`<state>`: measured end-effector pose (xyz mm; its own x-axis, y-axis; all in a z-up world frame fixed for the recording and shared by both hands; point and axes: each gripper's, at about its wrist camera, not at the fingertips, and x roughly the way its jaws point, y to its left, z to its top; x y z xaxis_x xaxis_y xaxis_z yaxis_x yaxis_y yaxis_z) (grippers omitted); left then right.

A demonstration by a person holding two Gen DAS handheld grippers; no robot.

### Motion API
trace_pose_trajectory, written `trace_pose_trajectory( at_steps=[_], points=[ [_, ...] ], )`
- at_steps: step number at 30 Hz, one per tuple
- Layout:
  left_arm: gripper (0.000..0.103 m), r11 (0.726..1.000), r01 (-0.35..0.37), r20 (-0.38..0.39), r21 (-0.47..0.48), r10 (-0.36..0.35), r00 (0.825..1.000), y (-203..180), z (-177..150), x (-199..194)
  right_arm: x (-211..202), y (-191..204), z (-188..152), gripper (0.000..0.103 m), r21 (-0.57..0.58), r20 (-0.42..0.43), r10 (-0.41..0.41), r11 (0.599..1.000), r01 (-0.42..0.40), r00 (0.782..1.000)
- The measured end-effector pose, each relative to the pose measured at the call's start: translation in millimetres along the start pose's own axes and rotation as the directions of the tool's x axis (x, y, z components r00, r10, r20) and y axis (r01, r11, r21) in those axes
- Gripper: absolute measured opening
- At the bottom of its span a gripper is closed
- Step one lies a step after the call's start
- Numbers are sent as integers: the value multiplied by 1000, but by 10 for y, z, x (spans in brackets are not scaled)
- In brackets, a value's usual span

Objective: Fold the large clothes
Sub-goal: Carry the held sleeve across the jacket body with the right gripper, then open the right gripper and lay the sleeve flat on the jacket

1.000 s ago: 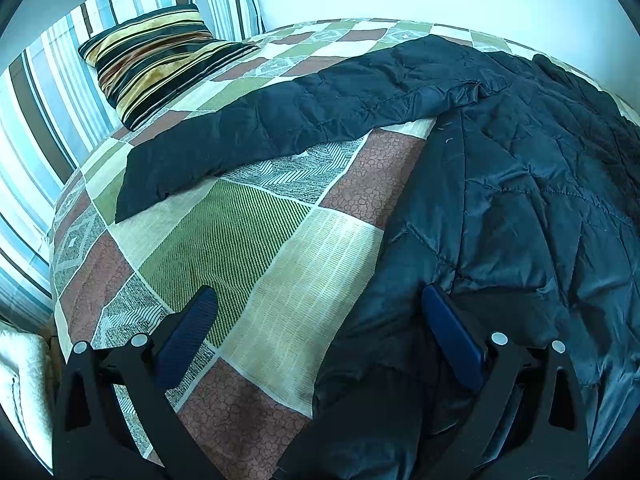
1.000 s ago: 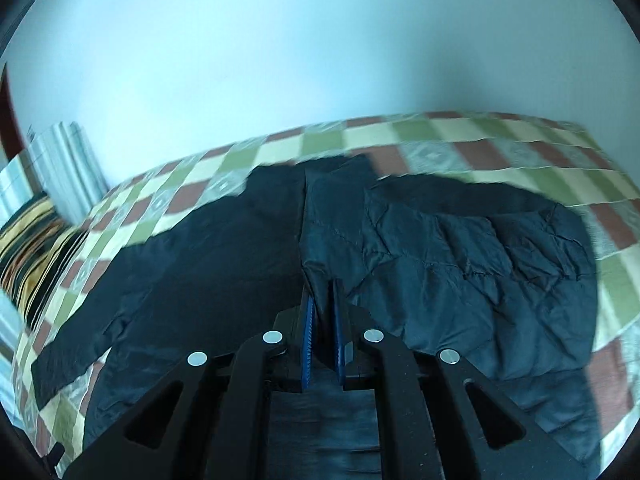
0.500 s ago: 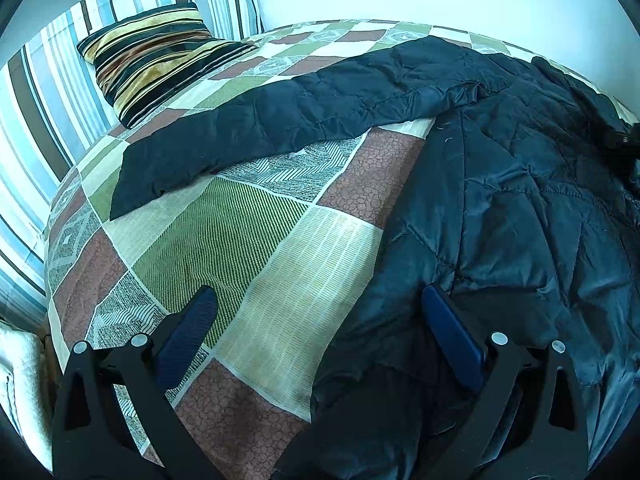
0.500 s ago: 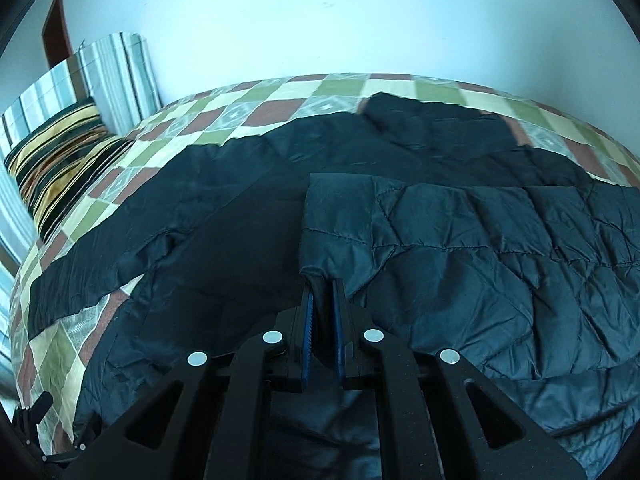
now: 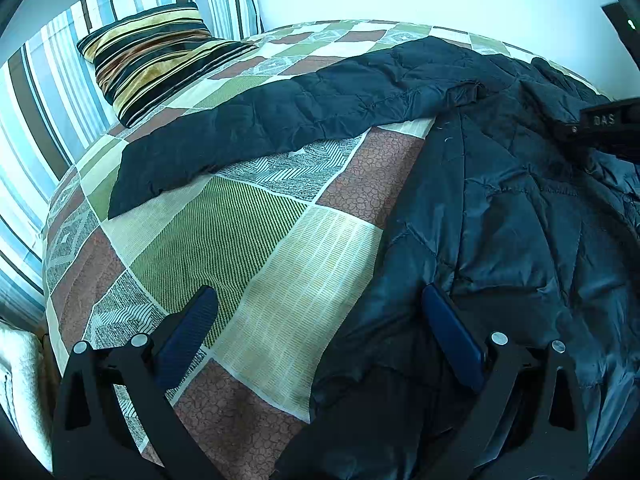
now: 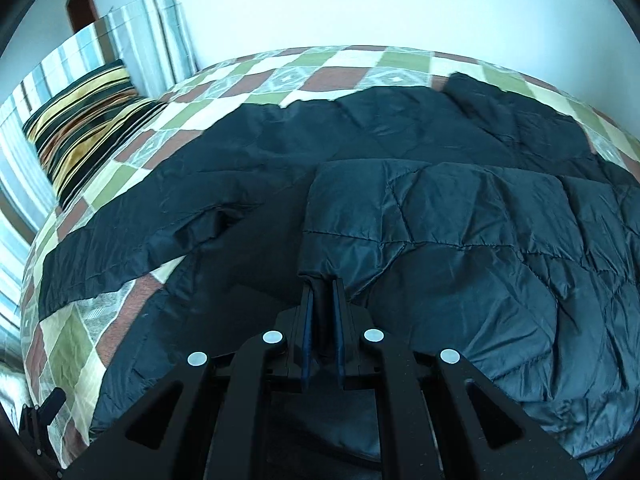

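Observation:
A large dark quilted jacket (image 5: 520,216) lies spread on the bed, one sleeve (image 5: 280,128) stretched toward the pillow. My left gripper (image 5: 320,320) is open and empty, low over the bedspread at the jacket's near left edge, its right finger (image 5: 452,336) over the fabric. My right gripper (image 6: 322,300) is shut on the corner of a folded-over jacket flap (image 6: 440,216) and holds it above the jacket body (image 6: 400,128). The right gripper's body also shows in the left wrist view (image 5: 608,124), at the far right.
The bed has a patchwork bedspread (image 5: 224,240) in green, cream and brown. A striped pillow (image 5: 156,56) leans on a striped headboard (image 5: 48,92) at the far left. A white wall runs behind the bed. The bed's left edge (image 5: 52,320) drops off beside me.
My right gripper has carried the flap down and across the jacket, and it now shows at the right of the left wrist view. My left gripper has stayed almost still, open.

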<state>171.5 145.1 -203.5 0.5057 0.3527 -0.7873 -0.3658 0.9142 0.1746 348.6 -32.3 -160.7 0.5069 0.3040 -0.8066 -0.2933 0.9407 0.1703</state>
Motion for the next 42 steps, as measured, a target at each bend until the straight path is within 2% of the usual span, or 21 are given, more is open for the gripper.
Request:
trace_pose_trajectory(
  at_steps=[3,6,8,10,14,18,22,25,27,29,30,32,34,37,42],
  points=[
    [101,1000,1,-1,-1,-1,1000,0,0,2,34,73,-9,11,-29,-14,-3,1000,3,1000],
    [101,1000,5,-2,-3,-5,1000,-8,-4,14,-42,15,-35,21,-3,-16,44,999,-44,999],
    [101,1000,8,-2,-5,-8,1000,-7,-7,18,-159,-60,-60,39,21,-7,71,997,-71,997],
    [101,1000,11,-3,-6,-11,1000,-10,-6,22,-358,-188,-96,48,47,31,75,996,-77,997],
    [101,1000,11,-3,-6,-11,1000,-2,-9,19,-869,-686,-184,48,127,114,40,990,-54,993],
    [101,1000,10,-2,-6,-10,1000,-3,-6,17,-1266,-1385,-293,47,202,161,-140,974,106,977],
    [101,1000,5,-1,-2,-5,1000,-6,-2,12,-1429,-2229,-459,47,356,122,-265,911,207,957],
    [101,1000,0,1,2,0,1000,-13,-9,4,-1374,-2680,-596,47,435,65,-289,869,234,955],
    [101,1000,-7,2,8,7,1000,-27,-11,-1,-1200,-2956,-702,44,463,-10,-293,846,264,956],
    [101,1000,-13,4,13,13,1000,-34,-14,-3,-1069,-3089,-781,43,456,-57,-358,821,344,932],
    [101,1000,-17,5,16,17,1000,-40,-15,-5,-1017,-3156,-814,43,463,-64,-363,814,350,929],
    [101,1000,-21,7,19,21,1000,-44,-18,-9,-1027,-3198,-807,44,479,-61,-350,811,335,935],
    [101,999,-25,7,21,24,1000,-50,-13,-7,-1114,-3139,-743,44,462,-58,-359,817,344,931],
    [101,999,-26,10,23,26,1000,-51,-18,-6,-1339,-3165,-677,44,489,4,-329,824,285,944],
    [101,999,-26,9,22,26,1000,-52,-17,-6,-1448,-3291,-438,44,513,65,-321,823,245,945]
  ],
)
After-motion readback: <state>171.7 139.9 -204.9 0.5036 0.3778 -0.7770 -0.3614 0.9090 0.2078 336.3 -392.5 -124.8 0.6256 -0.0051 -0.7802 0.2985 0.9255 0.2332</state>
